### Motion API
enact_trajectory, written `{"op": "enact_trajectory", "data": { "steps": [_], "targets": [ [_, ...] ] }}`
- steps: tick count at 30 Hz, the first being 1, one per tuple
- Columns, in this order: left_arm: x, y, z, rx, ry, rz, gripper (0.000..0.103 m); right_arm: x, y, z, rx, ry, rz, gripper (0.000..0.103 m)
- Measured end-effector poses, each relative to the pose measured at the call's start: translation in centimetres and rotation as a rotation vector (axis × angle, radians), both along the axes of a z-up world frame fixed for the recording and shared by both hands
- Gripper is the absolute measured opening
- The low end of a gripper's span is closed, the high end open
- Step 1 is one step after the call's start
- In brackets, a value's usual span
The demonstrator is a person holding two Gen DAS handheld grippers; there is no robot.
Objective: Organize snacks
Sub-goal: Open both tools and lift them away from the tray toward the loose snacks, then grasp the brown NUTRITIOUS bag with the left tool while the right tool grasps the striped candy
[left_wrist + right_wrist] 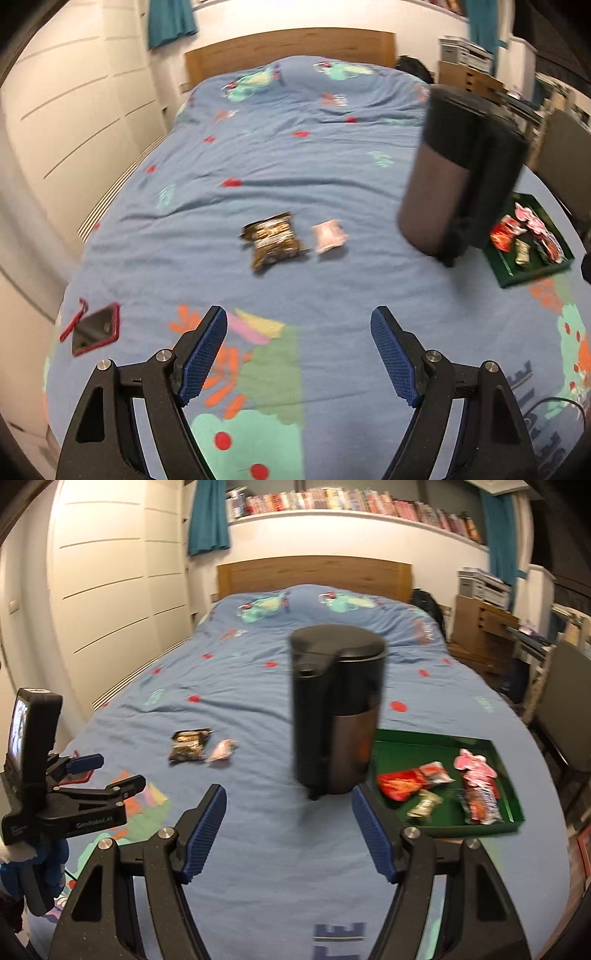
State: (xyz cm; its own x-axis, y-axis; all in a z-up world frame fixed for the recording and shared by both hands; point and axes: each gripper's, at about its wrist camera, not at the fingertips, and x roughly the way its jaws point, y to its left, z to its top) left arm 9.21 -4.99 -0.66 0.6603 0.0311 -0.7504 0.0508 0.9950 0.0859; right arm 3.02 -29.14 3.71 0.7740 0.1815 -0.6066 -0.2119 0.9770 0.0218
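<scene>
Left wrist view: I see my left gripper (299,354) over the blue bedspread (295,177), fingers spread wide with nothing between the pads.
Right wrist view: my right gripper (290,834) hangs over the same bedspread, fingers spread apart and empty.
Landmark: the green tray (413,744) lying on the bedspread.
In the tray: an orange-red packet (400,783), a pale small wrapper (424,803), pink-and-white packets (474,766) and a dark wrapper (480,806).
Loose snacks: a brown packet (271,240) and a pink packet (328,235) lie just beside each other, well apart from the tray, on its far side from the chair.
In the way: a dark cylindrical device (336,709), blurred, hangs between both cameras and the tray, covering the tray's near-left corner in my right view.
Elsewhere: a red-cased phone (94,328) lies beyond the loose snacks from the tray; a wooden headboard (314,576) stands far behind the tray; a chair (565,709) is near the tray's outer side.
</scene>
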Motion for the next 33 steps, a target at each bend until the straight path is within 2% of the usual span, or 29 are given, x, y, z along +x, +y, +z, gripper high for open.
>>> {"op": "enact_trajectory", "data": {
  "steps": [8,12,18,27,33],
  "targets": [
    [1.7,4.6,-1.0,-0.082,0.002,0.07,0.076,2.3,4.7,-1.7,-0.007,0.037,0.078,0.103],
    [3.9,5.5,-1.5,-0.139,0.005,0.075,0.076,4.0,6.4,-2.9,0.044,0.074,0.1,0.103],
    [8.6,5.9,-2.9,-0.2,0.031,0.081,0.076,7.1,8.6,-4.6,0.054,0.097,0.107,0.103],
    [14.5,5.6,-6.9,-0.222,0.085,0.104,0.076,11.4,10.9,-5.8,0.054,0.076,0.114,0.103],
    [17.9,5.2,-9.6,-0.201,0.12,0.126,0.076,13.8,12.3,-5.9,0.05,0.041,0.113,0.103]
  ]
}}
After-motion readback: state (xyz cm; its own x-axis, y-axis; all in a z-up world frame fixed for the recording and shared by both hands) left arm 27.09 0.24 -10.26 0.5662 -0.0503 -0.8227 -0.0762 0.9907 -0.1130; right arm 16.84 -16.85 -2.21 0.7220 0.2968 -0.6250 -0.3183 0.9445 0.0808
